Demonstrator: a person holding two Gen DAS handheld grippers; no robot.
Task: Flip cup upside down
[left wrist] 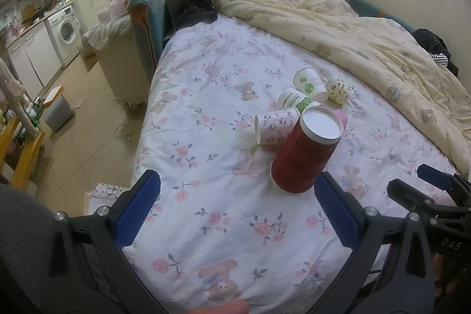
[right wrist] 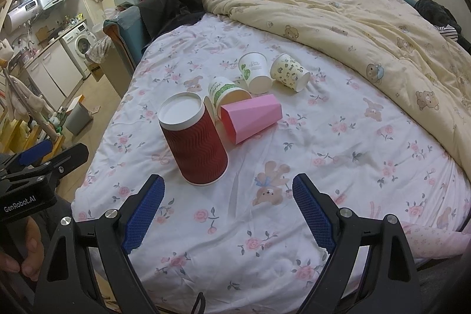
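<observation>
Both the left tool (left wrist: 235, 211) and the right tool (right wrist: 228, 214) gape wide and hold nothing above the floral bed (right wrist: 265, 249), where the red cup (right wrist: 194, 143) stands upside down just before four toppled cups.

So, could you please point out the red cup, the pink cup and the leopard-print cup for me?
red cup (right wrist: 197, 146), right wrist view, ribbed side wall.
pink cup (right wrist: 253, 116), right wrist view, faceted side.
leopard-print cup (right wrist: 290, 71), right wrist view, patterned side.
</observation>
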